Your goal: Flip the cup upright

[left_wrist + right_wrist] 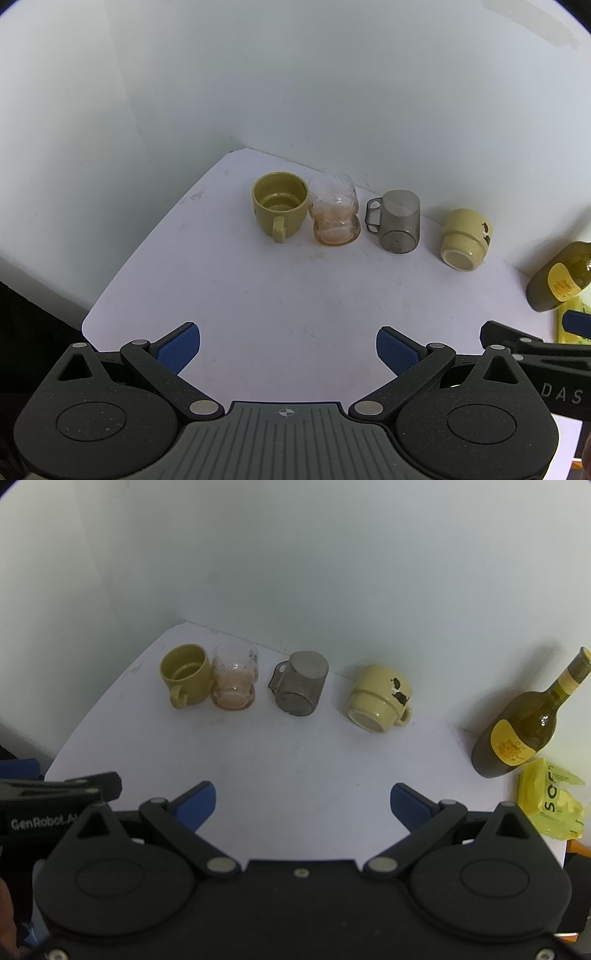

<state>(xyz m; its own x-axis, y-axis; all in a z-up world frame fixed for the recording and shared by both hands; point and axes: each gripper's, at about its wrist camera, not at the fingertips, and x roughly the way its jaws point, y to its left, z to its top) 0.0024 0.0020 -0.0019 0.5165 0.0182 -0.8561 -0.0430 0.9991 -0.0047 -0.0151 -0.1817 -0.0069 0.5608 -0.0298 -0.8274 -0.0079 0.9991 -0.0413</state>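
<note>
Cup [378, 699], pale yellow with a dark chipped patch, was seen lying on its side at the back of the white surface [295, 760], base turned toward the cameras and handle to its right. Three other vessels were noted in a row to its left: an olive mug [184, 674] standing upright, a pinkish glass [234, 681] touching it, and a grey translucent mug [301, 686] tipped on its side, apart from both neighbours. A wine bottle [524, 727] was recorded standing at the right edge, with a yellow packet [550, 801] just in front of it. Left tongs [288, 350] were held wide apart over bare surface, gripping nothing. Right tongs [303, 805] were likewise spread and empty, well short of the cup.
</note>
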